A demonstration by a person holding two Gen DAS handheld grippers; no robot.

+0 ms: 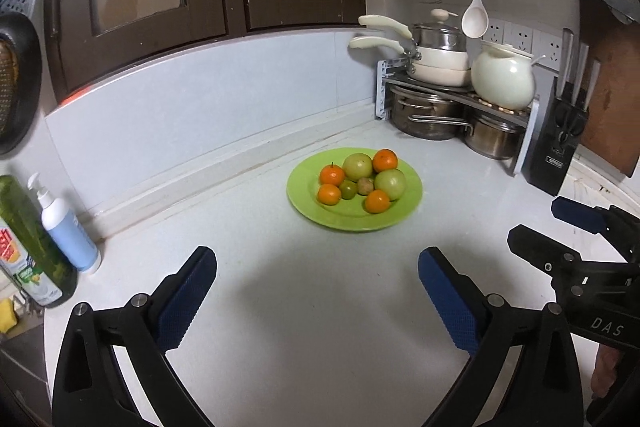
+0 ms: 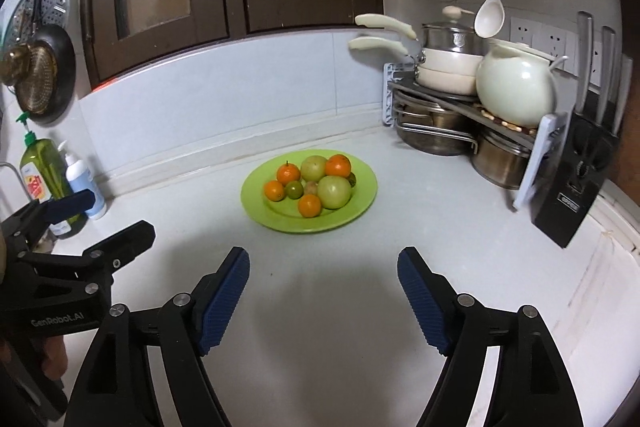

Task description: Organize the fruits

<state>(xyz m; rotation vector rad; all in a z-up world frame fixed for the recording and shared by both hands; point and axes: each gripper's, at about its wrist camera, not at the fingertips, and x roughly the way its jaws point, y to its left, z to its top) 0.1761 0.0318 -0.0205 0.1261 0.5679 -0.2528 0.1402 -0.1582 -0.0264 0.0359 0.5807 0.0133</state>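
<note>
A green plate (image 1: 404,205) sits on the white counter and holds several fruits: orange tangerines (image 1: 331,174), two large green fruits (image 1: 390,183), a small green one (image 1: 348,189) and a small brown one (image 1: 365,185). The plate also shows in the right wrist view (image 2: 360,199). My left gripper (image 1: 318,259) is open and empty, short of the plate. My right gripper (image 2: 324,259) is open and empty, also short of the plate. The right gripper also shows at the right edge of the left wrist view (image 1: 548,225), and the left gripper at the left edge of the right wrist view (image 2: 116,213).
A rack with pots and a white jar (image 1: 503,77) stands at the back right corner. A black knife block (image 1: 558,143) stands beside it. Soap bottles (image 1: 68,227) stand at the left by the wall. White counter (image 1: 320,307) lies between the grippers and the plate.
</note>
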